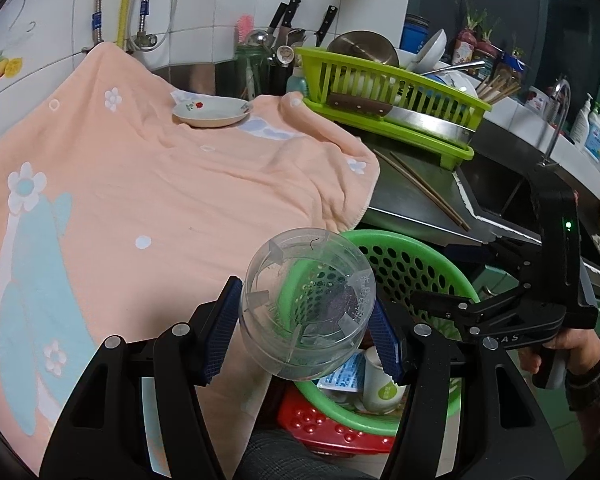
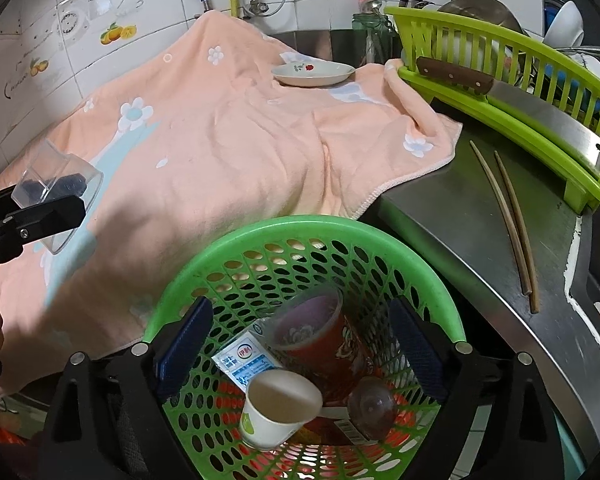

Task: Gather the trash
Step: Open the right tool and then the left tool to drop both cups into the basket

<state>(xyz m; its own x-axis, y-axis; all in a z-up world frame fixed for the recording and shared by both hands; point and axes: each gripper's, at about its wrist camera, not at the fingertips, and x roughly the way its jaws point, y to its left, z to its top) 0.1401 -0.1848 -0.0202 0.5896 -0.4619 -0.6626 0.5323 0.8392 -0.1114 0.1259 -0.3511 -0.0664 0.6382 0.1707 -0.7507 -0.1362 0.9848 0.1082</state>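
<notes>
My left gripper point(image 1: 304, 322) is shut on a clear plastic cup point(image 1: 308, 304), tilted with its base toward the camera, just above the near rim of a green perforated basket point(image 1: 420, 264). The right wrist view shows that same cup point(image 2: 56, 196) at far left over the towel. My right gripper point(image 2: 300, 346) hangs open over the basket point(image 2: 300, 224), its pads touching nothing. Below it in the basket lie a red cup point(image 2: 324, 344) on its side, a white paper cup point(image 2: 276, 408), a blue-and-white milk carton point(image 2: 244, 360) and a clear dome lid point(image 2: 372, 408).
A peach flowered towel point(image 1: 160, 184) covers the counter, with a small plate point(image 1: 212, 114) on it. A green dish rack point(image 2: 512, 108) holding a cleaver point(image 2: 540, 116) stands at right. Chopsticks point(image 2: 508, 224) lie on the steel counter. A red plastic stool point(image 1: 332, 424) sits under the basket.
</notes>
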